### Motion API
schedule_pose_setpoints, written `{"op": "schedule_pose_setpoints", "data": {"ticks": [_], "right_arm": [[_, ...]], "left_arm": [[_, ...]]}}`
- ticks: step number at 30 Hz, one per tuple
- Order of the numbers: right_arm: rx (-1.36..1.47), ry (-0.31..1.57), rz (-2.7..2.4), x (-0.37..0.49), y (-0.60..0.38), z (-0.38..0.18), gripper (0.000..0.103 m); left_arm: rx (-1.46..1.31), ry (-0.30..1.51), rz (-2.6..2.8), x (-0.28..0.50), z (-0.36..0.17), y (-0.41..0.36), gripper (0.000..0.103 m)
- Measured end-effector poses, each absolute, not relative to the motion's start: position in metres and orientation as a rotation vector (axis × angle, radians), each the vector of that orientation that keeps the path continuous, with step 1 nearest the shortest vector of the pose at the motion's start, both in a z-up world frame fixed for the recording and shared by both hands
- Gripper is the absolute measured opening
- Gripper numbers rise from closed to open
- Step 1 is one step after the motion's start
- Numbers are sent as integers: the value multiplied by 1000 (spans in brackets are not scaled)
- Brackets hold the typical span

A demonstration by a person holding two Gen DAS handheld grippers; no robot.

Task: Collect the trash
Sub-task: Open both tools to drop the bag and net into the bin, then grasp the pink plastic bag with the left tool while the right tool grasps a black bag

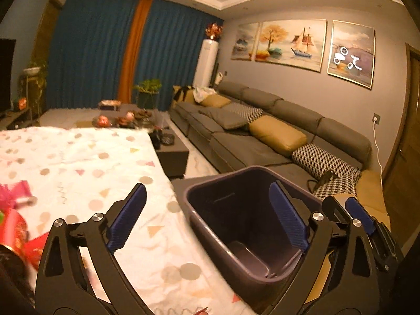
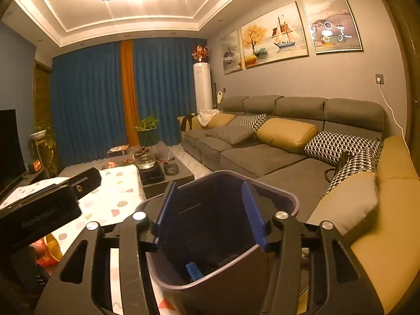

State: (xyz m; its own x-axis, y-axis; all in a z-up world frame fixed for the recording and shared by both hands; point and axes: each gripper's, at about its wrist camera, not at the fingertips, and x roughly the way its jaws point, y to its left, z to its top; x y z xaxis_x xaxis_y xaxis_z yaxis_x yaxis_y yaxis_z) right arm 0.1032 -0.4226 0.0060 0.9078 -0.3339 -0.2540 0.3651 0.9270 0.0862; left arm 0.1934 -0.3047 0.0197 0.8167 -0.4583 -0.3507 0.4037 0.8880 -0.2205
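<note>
Left wrist view shows the left gripper point(image 1: 207, 218) spread wide and empty, one of its fingers point(image 1: 127, 216) over the patterned cloth on the bench point(image 1: 78, 157), the other over the open mouth of the dark bin point(image 1: 199, 225). The trash point(image 1: 18, 225), a clutter of red and pink wrappers, lies on the cloth to the left of those fingers, near the bench's edge, so this hand is the nearer one. The bin stands just beside the bench on its right, between bench and sofa point(image 1: 262, 131). From the right wrist view, the right gripper point(image 2: 207, 212) hangs over the bin's mouth, fingers apart and gripping nothing; a small blue scrap point(image 2: 194, 270) rests at the bottom. I judge the left hand must swing leftward and dip toward the wrappers.
</note>
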Motion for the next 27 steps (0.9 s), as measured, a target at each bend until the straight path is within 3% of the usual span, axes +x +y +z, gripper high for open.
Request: {"op": "schedule_pose_setpoints", "data": {"ticks": [7, 27], "right_arm": [[131, 241, -311, 77, -393, 6, 59], [82, 321, 58, 44, -216, -24, 59]], "left_arm": [[-153, 363, -398, 155, 25, -252, 96], [-118, 305, -44, 64, -9, -43, 97]]}}
